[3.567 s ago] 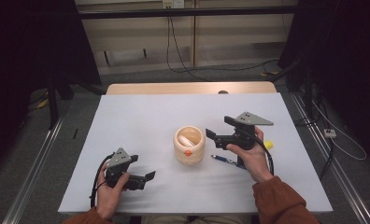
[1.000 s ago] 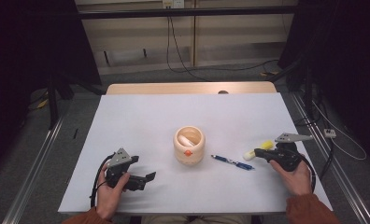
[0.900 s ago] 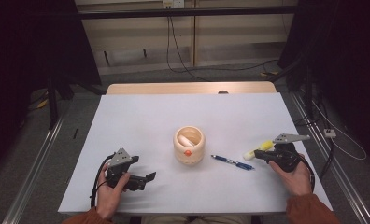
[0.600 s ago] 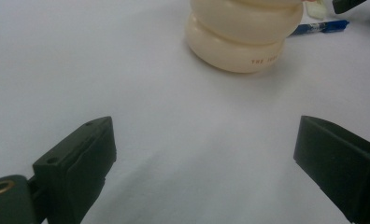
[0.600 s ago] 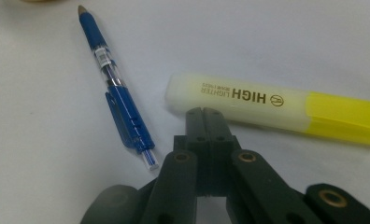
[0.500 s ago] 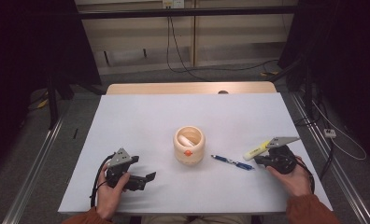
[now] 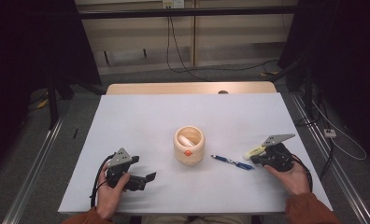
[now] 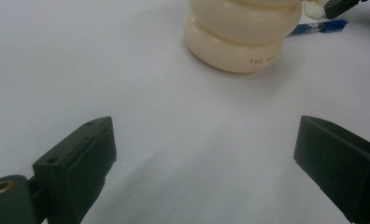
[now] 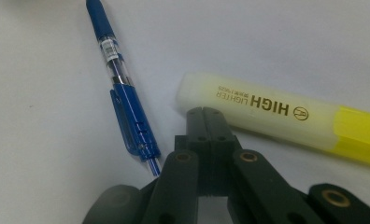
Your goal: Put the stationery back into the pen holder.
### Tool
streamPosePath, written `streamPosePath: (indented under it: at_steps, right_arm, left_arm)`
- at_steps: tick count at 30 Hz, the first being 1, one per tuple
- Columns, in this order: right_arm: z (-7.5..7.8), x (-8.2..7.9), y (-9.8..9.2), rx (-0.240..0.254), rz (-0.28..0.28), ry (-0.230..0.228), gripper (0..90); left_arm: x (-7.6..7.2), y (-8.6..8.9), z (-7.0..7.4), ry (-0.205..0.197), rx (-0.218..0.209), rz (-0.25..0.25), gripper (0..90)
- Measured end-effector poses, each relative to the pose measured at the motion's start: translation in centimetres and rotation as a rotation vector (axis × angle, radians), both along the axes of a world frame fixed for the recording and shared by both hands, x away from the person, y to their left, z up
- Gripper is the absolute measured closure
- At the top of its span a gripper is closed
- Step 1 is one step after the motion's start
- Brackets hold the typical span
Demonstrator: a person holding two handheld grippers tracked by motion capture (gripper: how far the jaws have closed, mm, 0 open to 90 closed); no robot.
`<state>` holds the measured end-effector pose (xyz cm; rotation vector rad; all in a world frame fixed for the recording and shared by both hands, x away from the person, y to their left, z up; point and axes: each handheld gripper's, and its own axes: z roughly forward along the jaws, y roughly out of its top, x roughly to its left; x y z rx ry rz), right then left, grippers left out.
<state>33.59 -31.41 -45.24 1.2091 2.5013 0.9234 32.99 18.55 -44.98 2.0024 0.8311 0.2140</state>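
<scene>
A cream ribbed cup [image 7: 188, 145] [image 8: 241, 37] stands mid-table with a white stick-like item inside and an orange tip at its near rim. A blue pen [image 7: 232, 162] [image 9: 122, 93] lies to its right. Beside the pen lies a yellow highlighter [image 7: 254, 151] [image 9: 267, 112]. My right gripper [image 7: 257, 159] [image 9: 205, 114] is shut on nothing, low over the table, its tips right against the highlighter's pale barrel, between pen and highlighter. My left gripper [image 7: 145, 177] [image 8: 204, 154] rests open at the front left, pointing at the cup, nothing between its jaws.
The white table [image 7: 141, 121] ends at a wooden strip [image 7: 188, 88] along the far side. Cables trail on the floor beyond it and to the right. In the left gripper view the blue pen [image 8: 318, 27] lies just behind the cup.
The right hand has left the cup's side, gone to the right and come down by the highlighter, then edged slightly left. The left hand, cup and pen have stayed put.
</scene>
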Motion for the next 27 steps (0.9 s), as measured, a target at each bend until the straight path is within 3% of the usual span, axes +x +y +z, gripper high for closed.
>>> streamPosePath:
  at_steps: [5,27]
  right_arm:
    - [0.2,0.5,0.6,-0.044,0.027,-0.017,90.0]
    - [0.3,3.7,2.2,-0.044,0.041,-0.028,90.0]
  left_arm:
    - [0.0,0.0,0.0,0.003,0.011,-0.002,5.8]
    - [0.0,0.0,0.0,-0.002,0.012,-0.005,5.8]
